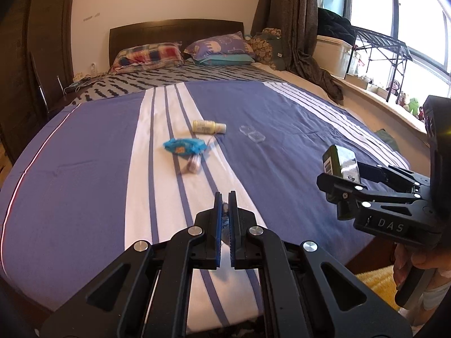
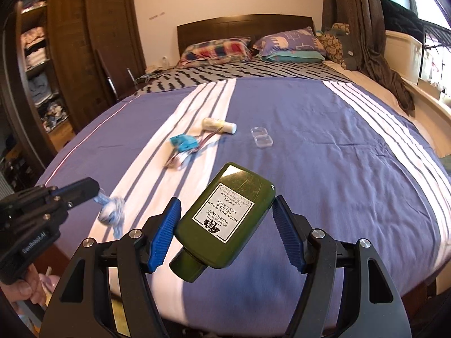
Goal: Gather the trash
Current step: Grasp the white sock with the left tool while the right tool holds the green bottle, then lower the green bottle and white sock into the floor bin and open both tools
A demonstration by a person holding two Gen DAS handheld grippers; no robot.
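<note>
My left gripper point(image 1: 225, 200) is shut on a crumpled white-and-blue wrapper point(image 2: 112, 213), held above the bed's near edge. My right gripper point(image 2: 225, 211) is shut on a dark green bottle point(image 2: 225, 217) with a white label, cap toward me; the bottle point(image 1: 341, 163) also shows at the right of the left wrist view. On the bed lie a blue packet point(image 1: 184, 146), a small striped wrapper point(image 1: 192, 166), a pale yellow bottle point(image 1: 208, 126) and two clear plastic lids point(image 1: 252, 133).
The bed has a blue cover with white stripes point(image 1: 112, 155), pillows point(image 1: 146, 55) and a dark headboard. A wooden wardrobe point(image 2: 84, 42) stands left. Curtains, a white bin point(image 1: 332, 53) and a windowsill with toys are at the right.
</note>
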